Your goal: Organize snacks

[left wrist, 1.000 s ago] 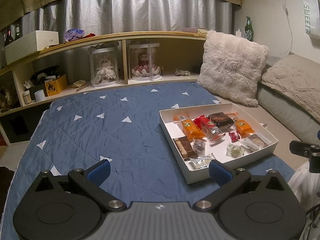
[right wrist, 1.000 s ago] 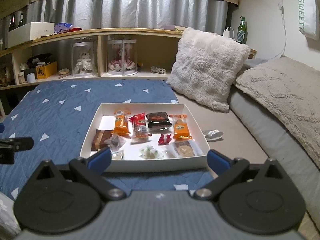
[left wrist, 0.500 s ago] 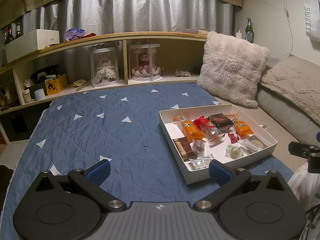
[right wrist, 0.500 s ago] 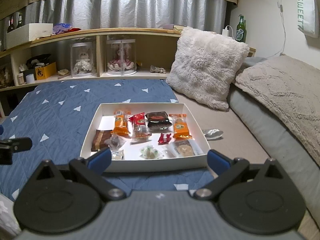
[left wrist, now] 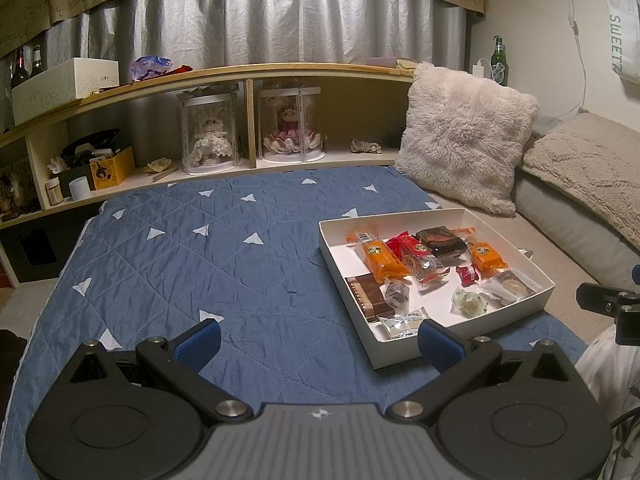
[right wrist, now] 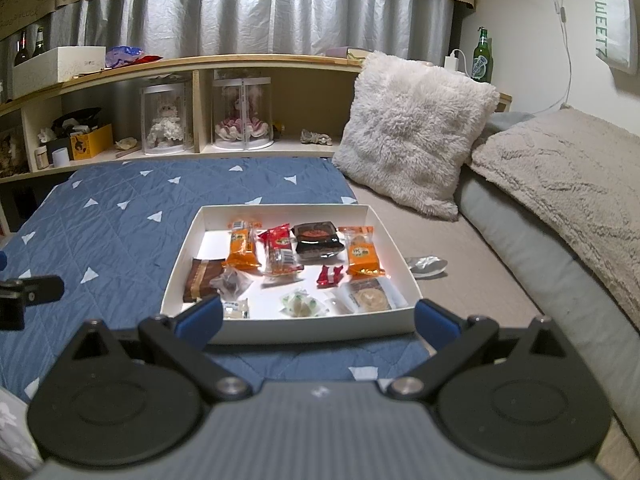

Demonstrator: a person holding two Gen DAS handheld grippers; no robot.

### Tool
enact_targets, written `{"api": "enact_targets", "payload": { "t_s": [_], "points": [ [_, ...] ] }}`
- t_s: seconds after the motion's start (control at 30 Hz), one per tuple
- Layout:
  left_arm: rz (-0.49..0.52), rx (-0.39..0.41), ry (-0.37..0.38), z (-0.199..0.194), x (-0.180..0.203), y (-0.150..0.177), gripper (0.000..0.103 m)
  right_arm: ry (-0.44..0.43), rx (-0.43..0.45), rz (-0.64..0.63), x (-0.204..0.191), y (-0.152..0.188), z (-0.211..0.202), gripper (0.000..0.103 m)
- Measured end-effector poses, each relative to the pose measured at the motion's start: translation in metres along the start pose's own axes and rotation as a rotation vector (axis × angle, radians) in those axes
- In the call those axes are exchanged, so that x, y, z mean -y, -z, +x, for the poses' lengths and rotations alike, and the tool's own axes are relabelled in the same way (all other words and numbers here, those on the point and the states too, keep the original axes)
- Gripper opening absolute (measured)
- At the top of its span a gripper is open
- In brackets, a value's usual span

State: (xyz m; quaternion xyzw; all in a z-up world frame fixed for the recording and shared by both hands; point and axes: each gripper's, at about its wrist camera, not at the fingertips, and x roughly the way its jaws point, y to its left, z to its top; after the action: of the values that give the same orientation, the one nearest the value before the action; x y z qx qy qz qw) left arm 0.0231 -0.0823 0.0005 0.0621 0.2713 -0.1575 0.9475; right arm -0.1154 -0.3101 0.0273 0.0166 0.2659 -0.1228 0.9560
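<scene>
- The left gripper (left wrist: 318, 342) sits at the bottom of its view above the blue quilt (left wrist: 192, 264), fingers wide apart, holding nothing.
- The right gripper (right wrist: 318, 322) is also spread wide and empty, low in its frame.
- A white box (right wrist: 192, 240) of snacks lies mid-frame on the quilt, just beyond the right fingertips.
- A silver wrapper (right wrist: 426, 265) lies right of the box.

A shallow white box (right wrist: 400, 280) lies flat on the blue quilt (right wrist: 120, 240). Inside it lie wrapped snacks: two orange packets (right wrist: 241, 249), a red one (right wrist: 280, 254), a dark tray-pack (right wrist: 318, 239) at the far wall, and a brown bar (right wrist: 202, 285) at its left wall.
</scene>
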Motion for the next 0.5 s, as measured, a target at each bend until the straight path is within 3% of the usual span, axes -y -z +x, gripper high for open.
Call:
{"api": "enact_targets", "payload": {
  "t_s": [0.5],
  "points": [
    [-0.002, 0.001, 0.000, 0.0000, 0.0005, 0.0001, 0.103, 0.001, -0.004, 0.008, -0.0036, 0.0029, -0.0007, 0.102]
  ]
}}
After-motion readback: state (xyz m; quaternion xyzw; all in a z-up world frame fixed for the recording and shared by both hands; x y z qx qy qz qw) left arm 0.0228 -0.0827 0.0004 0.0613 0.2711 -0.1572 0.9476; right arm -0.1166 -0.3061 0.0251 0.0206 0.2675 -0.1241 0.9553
